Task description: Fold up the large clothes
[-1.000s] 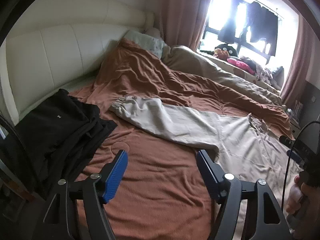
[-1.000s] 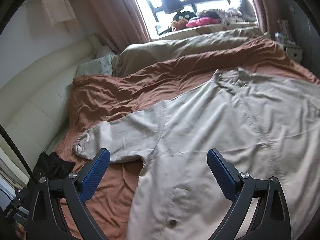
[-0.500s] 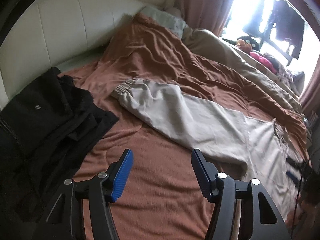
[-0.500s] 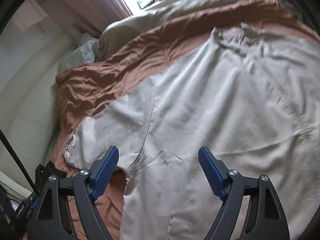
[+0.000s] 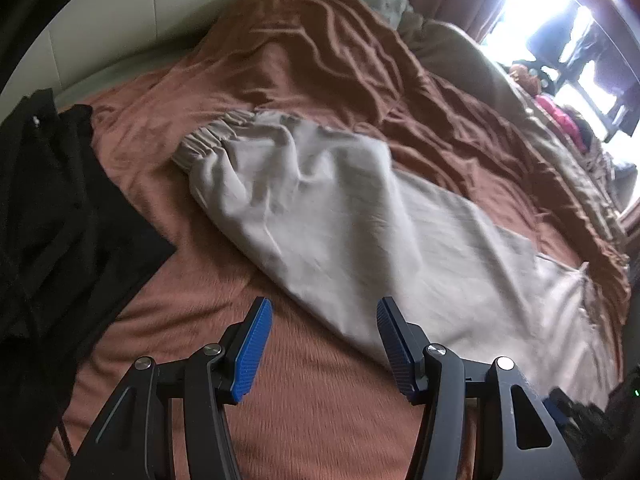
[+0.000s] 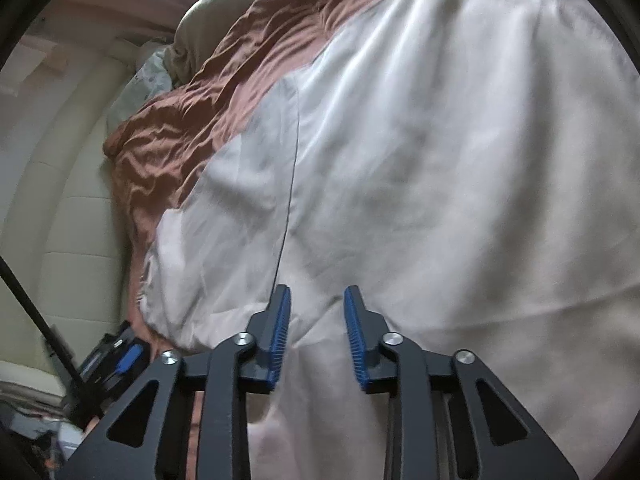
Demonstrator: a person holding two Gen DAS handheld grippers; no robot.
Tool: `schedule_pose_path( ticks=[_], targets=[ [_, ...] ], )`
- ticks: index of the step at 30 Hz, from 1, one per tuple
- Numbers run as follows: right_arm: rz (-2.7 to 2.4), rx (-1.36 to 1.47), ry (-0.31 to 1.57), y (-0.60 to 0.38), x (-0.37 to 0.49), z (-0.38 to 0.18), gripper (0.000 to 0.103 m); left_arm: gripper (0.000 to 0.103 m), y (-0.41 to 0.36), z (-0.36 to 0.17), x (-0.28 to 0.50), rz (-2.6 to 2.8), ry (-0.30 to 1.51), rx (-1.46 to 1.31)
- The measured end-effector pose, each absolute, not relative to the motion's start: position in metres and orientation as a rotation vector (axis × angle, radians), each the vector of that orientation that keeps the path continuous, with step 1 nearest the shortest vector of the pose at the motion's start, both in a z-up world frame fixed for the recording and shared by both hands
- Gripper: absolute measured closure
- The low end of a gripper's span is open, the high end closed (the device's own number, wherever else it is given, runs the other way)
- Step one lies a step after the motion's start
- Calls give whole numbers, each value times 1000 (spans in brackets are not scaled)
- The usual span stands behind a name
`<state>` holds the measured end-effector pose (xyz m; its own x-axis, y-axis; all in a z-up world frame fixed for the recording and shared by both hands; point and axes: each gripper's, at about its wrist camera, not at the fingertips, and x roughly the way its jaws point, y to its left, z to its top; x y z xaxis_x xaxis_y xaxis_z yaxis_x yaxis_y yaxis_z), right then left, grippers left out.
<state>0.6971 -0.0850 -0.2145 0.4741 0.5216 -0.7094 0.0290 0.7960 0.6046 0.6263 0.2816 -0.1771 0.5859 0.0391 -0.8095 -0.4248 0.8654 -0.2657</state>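
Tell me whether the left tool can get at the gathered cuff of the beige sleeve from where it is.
Probably yes. The left tool is open over bare brown bedspread, and the cuff lies ahead with nothing on it. The black garment sits off to the side, clear of that path.

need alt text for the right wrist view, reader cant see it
The right gripper, its blue-padded jaws narrowed but with a gap between them, hovers close over a pale beige garment spread flat across a bed. A rumpled rust-brown blanket lies beyond the garment's left edge, with a cream padded headboard at far left.
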Motion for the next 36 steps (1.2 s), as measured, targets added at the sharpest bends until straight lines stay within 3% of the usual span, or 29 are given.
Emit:
schedule_pose_path(
  ticks=[1,4,7,9,10,12,21,29,30,31,34,36],
  targets=[
    [329,605,1052,-85,699,-215,81,46,282,-182,632,287,921,-460],
    [351,613,1049,-90,703,-218,81,61,284,-206,649,317,993,-424],
    [367,642,1049,-96,703,-220,81,64,292,-220,653,347,1003,-451],
    [394,654,1052,-93,704,-222,81,77,293,-218,656,366,992,-427],
    [402,655,1055,-92,702,-223,83,91,291,-216,658,377,993,-397],
    [430,675,1071,-90,704,-228,89,98,289,-209,660,407,982,-357],
    [543,702,1158,-73,711,-258,91,101,255,-97,647,272,769,-308],
    [488,731,1066,-115,695,-226,90,101,177,-8,644,86,651,-254],
    [468,723,1061,-122,690,-222,88,101,170,-1,644,70,643,-249],
    [441,718,1056,-131,684,-218,79,101,157,8,641,42,632,-243],
    [379,732,1006,-157,666,-206,41,101,124,26,637,-33,618,-229],
    [331,732,968,-173,653,-198,39,101,100,36,634,-80,615,-209]
  ],
)
